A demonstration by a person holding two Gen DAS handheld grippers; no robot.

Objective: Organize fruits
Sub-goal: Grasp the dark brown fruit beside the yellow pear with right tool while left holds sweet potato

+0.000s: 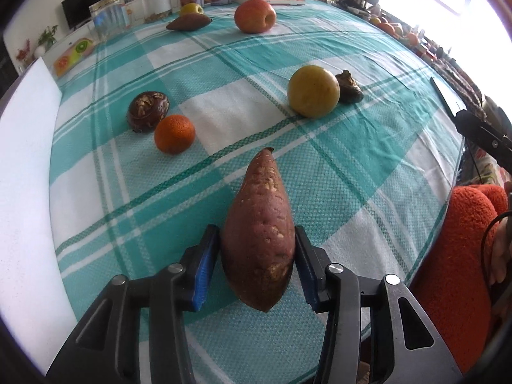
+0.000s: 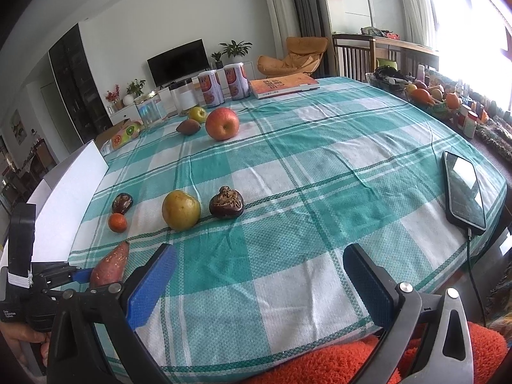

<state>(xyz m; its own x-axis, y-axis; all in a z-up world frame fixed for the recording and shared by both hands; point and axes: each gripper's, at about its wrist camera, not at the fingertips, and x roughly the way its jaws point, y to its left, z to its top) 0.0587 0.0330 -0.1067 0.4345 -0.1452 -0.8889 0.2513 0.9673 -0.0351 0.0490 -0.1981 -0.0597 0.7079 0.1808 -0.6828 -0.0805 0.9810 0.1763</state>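
Observation:
A reddish sweet potato (image 1: 259, 240) (image 2: 110, 267) lies pointing away on the checked tablecloth (image 1: 336, 176), and my left gripper (image 1: 256, 230) is shut on its thick end, blue pads against both sides. My right gripper (image 2: 260, 251) hovers open over the cloth near the front edge, nothing between its fingers. Farther out lie an orange (image 1: 174, 134) (image 2: 117, 222) beside a dark brown fruit (image 1: 148, 112), and a yellow fruit (image 1: 313, 91) (image 2: 180, 210) beside a dark shrivelled fruit (image 2: 226, 206). At the far side sit a red apple (image 1: 255, 16), a second sweet potato (image 1: 188, 22) and a green apple (image 1: 191, 9).
A phone (image 2: 464, 192) on a cable lies at the table's right edge. Two cans (image 2: 209, 91), a jar and a book (image 2: 283, 84) line the far edge. A white board (image 1: 25, 160) borders the left side. An orange fuzzy sleeve (image 1: 464, 256) is at the near edge.

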